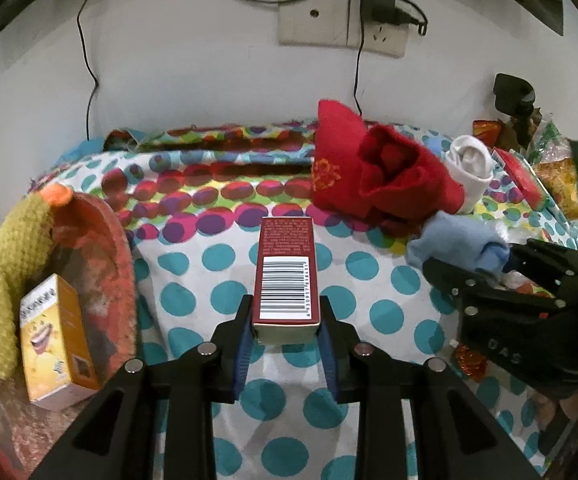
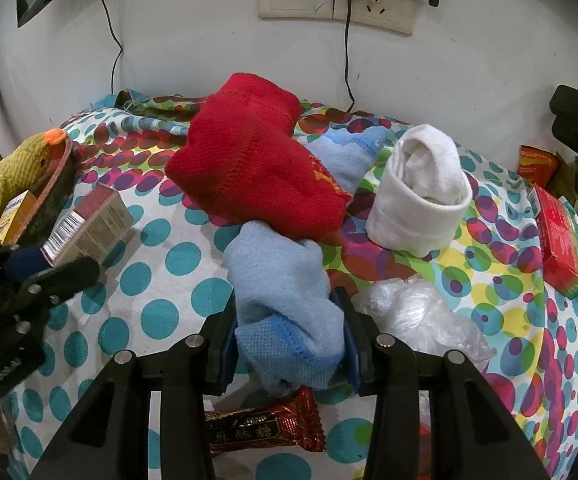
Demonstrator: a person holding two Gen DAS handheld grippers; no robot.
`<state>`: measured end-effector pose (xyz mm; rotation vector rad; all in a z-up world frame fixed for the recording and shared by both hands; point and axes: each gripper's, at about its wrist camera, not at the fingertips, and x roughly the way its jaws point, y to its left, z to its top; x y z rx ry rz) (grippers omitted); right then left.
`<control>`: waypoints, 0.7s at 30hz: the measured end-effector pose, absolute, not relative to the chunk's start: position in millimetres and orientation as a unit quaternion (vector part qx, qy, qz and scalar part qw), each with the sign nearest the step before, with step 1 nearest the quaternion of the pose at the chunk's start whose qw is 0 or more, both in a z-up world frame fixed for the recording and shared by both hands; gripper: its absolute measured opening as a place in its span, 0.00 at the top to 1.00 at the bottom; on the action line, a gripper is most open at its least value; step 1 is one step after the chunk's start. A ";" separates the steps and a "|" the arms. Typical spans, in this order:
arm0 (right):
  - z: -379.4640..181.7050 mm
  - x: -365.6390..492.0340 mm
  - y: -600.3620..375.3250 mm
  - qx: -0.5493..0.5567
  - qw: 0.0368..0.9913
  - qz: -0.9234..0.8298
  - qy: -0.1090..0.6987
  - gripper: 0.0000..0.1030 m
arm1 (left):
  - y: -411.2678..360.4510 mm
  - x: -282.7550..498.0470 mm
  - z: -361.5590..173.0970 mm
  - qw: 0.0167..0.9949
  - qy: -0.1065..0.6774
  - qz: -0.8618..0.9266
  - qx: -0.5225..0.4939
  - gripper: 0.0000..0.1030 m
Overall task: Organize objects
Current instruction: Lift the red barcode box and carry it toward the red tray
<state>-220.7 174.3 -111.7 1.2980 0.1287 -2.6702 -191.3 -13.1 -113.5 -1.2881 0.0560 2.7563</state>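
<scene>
— What's the left gripper got?

— A stiff red box, long and narrow, barcode on top. The jaws are clamped on its near end, blue pads flat on both sides, holding it above the dotted cloth.

— And the right gripper?

— Closed partway on a blue sock, soft fleece with a knitted cuff, bunched into a lump. Its far end touches the red knit, which hides part of another blue piece behind.

— What's at the left?

— A round red tray with a worn rim. In it a yellow box stands tilted, and a nubbly green plush duck leans on the rim. Its body is cut off at the edge.

— The rest?

— A white sock rolled into an upright cylinder, crinkled clear plastic just beside the right gripper, and a shiny candy wrapper half hidden under it. The packets at far right are too blurred to name.
</scene>
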 end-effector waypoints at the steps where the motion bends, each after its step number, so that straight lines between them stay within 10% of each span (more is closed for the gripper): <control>1: -111.8 -220.8 174.1 0.435 0.085 -0.895 0.043 0.61 | -13.1 -189.6 -110.3 0.051 0.021 0.905 -0.421 0.71; 21: -112.3 -221.8 170.5 0.435 0.083 -0.895 0.045 0.60 | -70.9 -131.8 -64.6 0.029 0.020 0.913 -0.405 0.71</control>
